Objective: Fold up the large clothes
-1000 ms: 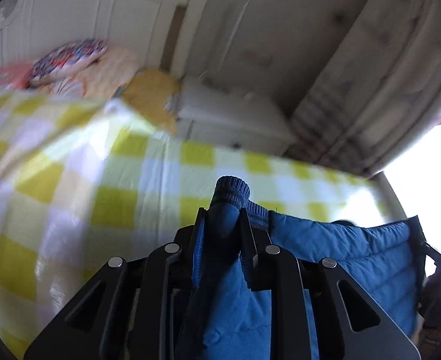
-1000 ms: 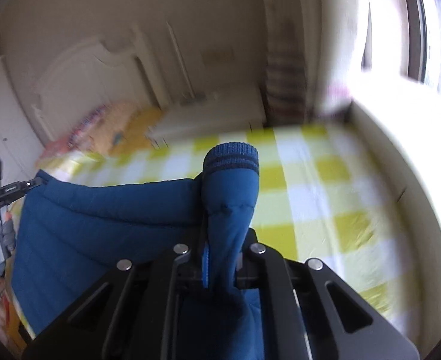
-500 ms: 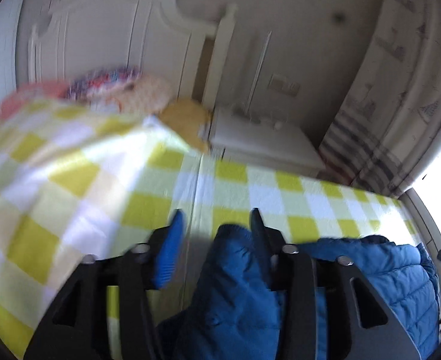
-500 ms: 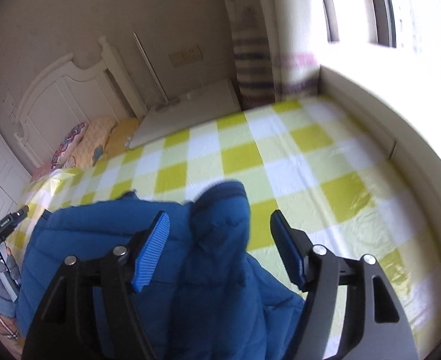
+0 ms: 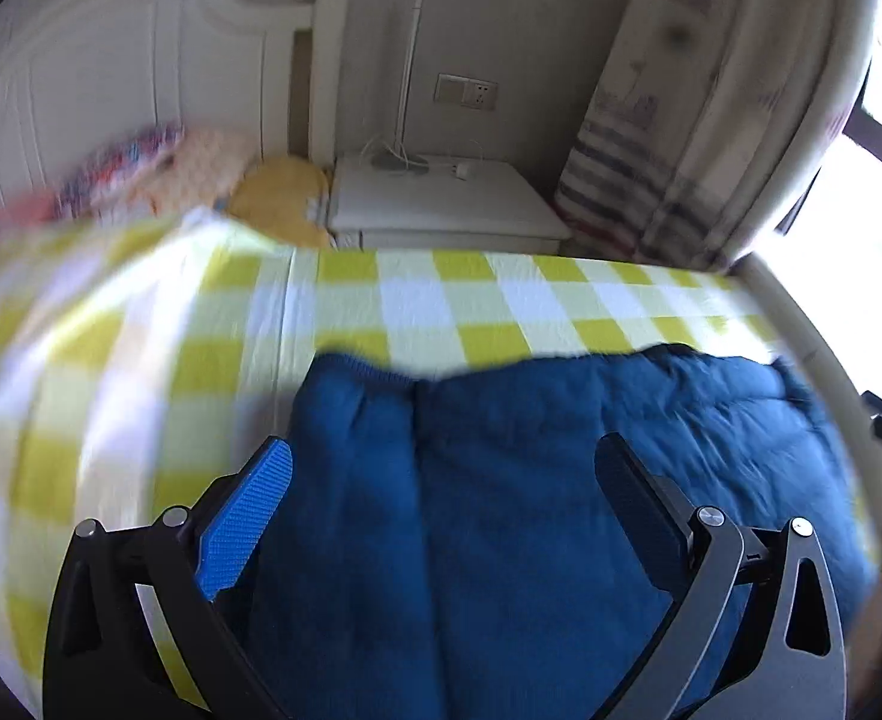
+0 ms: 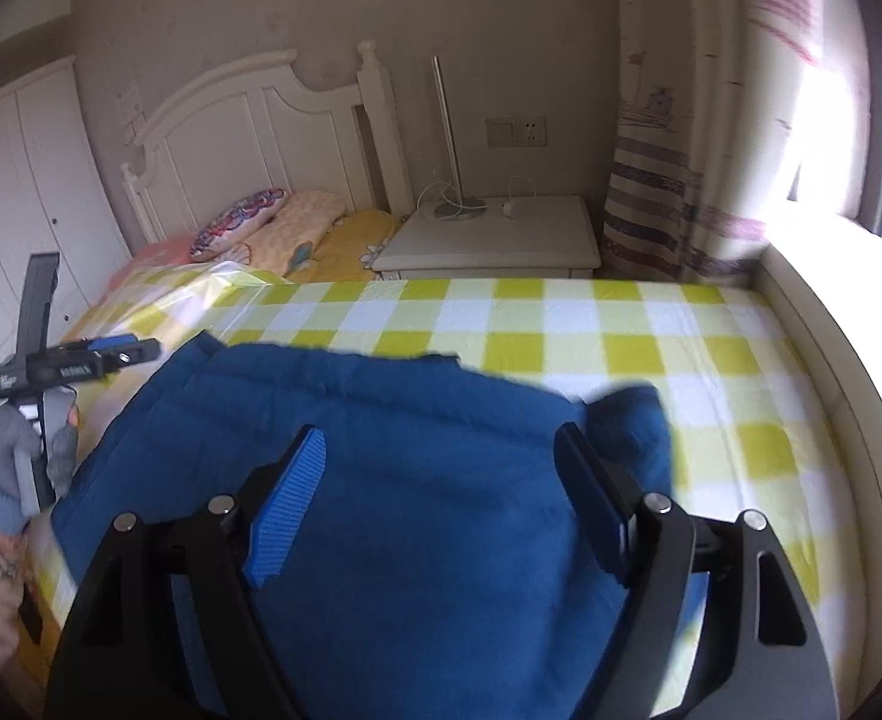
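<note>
Left gripper and right gripper: jaws have just been opening, gripping nothing. The padded blue quilted jacket lies released beneath both (on the yellow-checked bedspread). Next: regrip an edge for another fold.

free: checked bed beyond my jacket, bare to the far edge | blocked far: nightstand, curtain | right: window ledge along bed | left: pillows, headboard
</note>
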